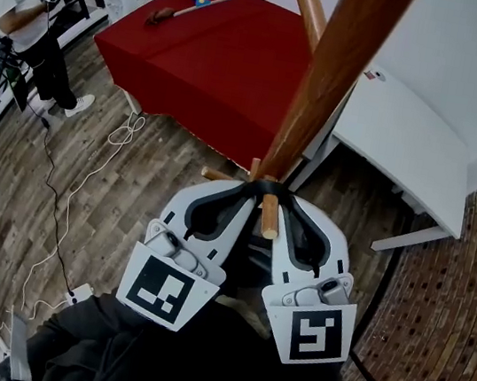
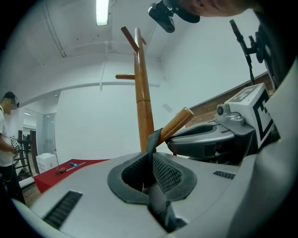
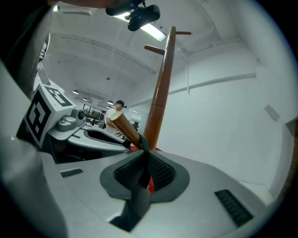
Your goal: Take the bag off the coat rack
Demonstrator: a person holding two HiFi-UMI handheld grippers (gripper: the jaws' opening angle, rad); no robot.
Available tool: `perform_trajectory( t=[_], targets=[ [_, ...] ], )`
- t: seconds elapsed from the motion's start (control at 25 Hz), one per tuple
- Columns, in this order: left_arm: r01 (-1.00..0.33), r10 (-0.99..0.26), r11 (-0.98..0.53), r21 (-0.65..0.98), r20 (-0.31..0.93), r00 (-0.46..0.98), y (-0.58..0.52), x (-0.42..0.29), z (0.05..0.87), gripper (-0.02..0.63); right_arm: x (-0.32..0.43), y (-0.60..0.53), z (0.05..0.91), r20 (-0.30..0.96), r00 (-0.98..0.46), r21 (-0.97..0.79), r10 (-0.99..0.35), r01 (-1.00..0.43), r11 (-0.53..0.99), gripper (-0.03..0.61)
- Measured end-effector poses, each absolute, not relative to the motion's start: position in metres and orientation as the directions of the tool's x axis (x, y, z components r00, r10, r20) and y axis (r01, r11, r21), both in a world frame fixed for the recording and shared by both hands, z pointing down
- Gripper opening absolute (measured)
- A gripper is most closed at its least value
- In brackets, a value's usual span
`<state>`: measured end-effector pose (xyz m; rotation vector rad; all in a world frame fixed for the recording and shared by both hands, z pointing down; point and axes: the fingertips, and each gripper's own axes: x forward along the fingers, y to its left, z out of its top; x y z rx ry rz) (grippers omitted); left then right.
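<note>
Rack (image 1: 326, 91): the wooden pole stands right in front of you. Keep your lift clear of it so you don't rock it.
Bag (image 1: 193, 366): not yet off. The dark bulk under your grippers is probably its body, though that isn't certain. It hangs from the peg by its strap.
Left gripper (image 2: 151, 174): jaws almost together, pads pinching the strap on its side of the peg.
Right gripper (image 3: 143, 172): the same narrow pinch on the strap, on the other side of the peg.
Strap (image 2: 153, 148): black webbing looped over the peg, running down into both sets of jaws. Hold both pinches firm, since a slip on one side would likely let the loop twist and catch.
Peg (image 1: 268, 215): slopes up from the pole, its tip toward you between the grippers. Raise both hands together and draw the loop along that slope and over the tip. Don't pull straight back, or the strap may bind and drag the rack.
</note>
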<state>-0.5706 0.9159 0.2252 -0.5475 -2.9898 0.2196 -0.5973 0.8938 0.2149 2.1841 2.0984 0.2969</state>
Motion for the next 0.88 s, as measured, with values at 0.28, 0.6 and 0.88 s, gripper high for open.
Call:
perform_trajectory(
  t=[0.28,0.6,0.88],
  targets=[
    [0.307,0.318,0.933,-0.187,0.032,-0.948,0.893,-0.553,0.211,0.037,-0.582,0.870,0.201,0.028,-0.031,0.221,0.999,0.975,0.024,0.034],
    [0.252,0.256,0.944,-0.214,-0.009,-0.967,0.860,-0.530,0.193,0.037,-0.560,0.834,0.182,-0.025,-0.109,0.245,0.994,0.963,0.111,0.034],
    [0.179,0.181,0.962,-0.205,-0.009,-0.983,0.834,-0.514,0.194,0.037,-0.543,0.805,0.182,-0.037,-0.189,0.243,0.981,0.951,0.192,0.034]
  ],
)
